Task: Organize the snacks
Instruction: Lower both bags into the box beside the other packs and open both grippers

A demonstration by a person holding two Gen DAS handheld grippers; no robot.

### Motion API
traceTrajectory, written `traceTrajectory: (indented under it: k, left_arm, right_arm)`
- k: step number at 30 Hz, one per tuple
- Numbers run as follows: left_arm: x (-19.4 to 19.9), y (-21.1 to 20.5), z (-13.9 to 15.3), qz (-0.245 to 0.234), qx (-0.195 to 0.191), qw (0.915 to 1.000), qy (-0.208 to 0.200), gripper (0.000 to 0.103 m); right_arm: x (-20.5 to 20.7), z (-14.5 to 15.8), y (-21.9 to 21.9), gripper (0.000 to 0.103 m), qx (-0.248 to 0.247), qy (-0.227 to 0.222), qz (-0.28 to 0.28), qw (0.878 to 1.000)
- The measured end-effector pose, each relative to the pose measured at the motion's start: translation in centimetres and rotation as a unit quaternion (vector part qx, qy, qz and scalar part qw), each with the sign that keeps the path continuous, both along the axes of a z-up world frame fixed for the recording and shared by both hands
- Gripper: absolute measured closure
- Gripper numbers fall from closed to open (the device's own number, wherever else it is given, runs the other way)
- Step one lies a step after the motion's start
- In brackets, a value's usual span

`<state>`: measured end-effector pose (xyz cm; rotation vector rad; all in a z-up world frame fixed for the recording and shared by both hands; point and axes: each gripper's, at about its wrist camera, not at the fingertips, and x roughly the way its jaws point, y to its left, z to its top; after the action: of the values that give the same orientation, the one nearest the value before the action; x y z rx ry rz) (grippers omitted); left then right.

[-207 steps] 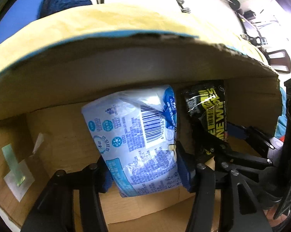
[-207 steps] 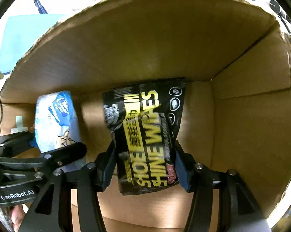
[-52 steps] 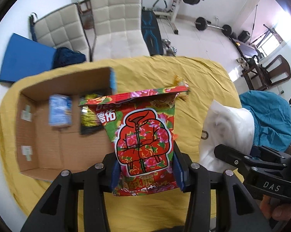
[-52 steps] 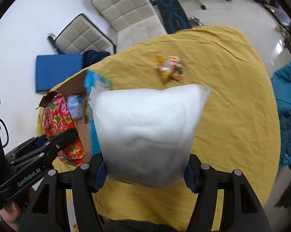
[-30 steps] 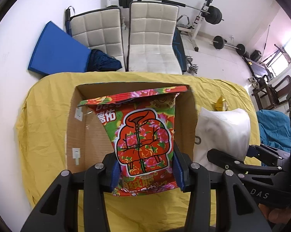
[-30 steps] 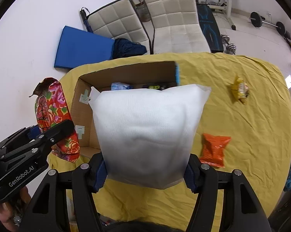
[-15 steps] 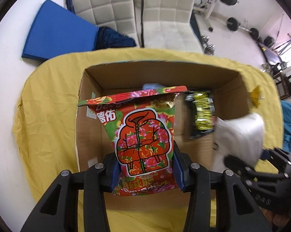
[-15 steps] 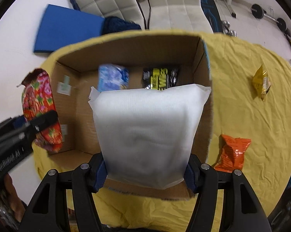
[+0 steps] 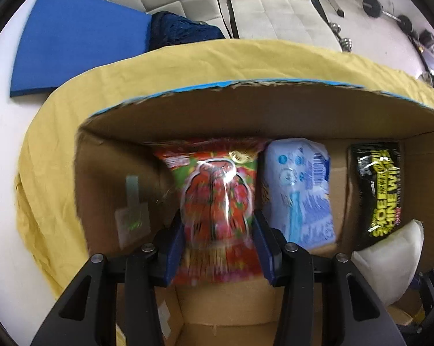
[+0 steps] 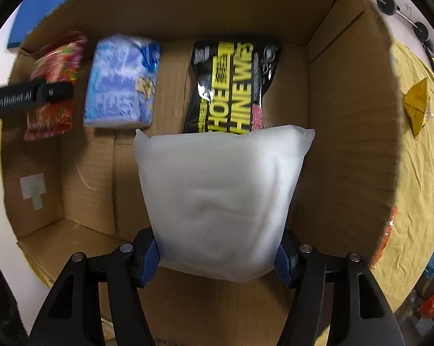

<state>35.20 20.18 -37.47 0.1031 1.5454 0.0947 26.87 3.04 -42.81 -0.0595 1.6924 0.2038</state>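
Here both grippers reach down into the open cardboard box point(image 10: 341, 121). The left gripper point(image 9: 220, 248) has its blue pads pressed on the sides of a red floral snack bag point(image 9: 217, 201), held in the box's far left part against the back wall. The right gripper point(image 10: 218, 253) squeezes a white pouch point(image 10: 219, 199) in the box's right half, in front of the black shoe-wipes pack point(image 10: 231, 86). A blue-and-white pack point(image 10: 121, 83) lies in the box between the red bag and the black pack. Only the right wrist view shows a yellow packet point(image 10: 417, 106) on the yellow cloth point(image 10: 413, 178) right of the box; only the left shows a blue mat point(image 9: 75, 49) and white chairs point(image 9: 277, 5) beyond it. The red bag is blurred, and the pouch hides the black pack's lower end.
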Motion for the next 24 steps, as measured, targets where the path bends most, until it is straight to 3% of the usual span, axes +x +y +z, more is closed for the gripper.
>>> traceTrajectory:
  k: [5,15,24]
  left_arm:
    - [0.6,0.3,-0.8,-0.001,-0.009,0.9999,0.011,0.061]
    - [0.3,1.5,-0.5,-0.003,-0.027,0.9996,0.008,0.059]
    - [-0.1,3.4,0.6,0.043,-0.062,0.9971,0.009,0.059]
  right_arm:
    - [-0.4,-1.7,0.2,0.035,-0.007,0.023,0.006,1.000]
    - [0.0,-2.3,-0.3,0.030,-0.004,0.034,-0.005,0.999]
    - [0.1,-2.3,0.3,0.029,0.001,0.041,-0.008,0.999]
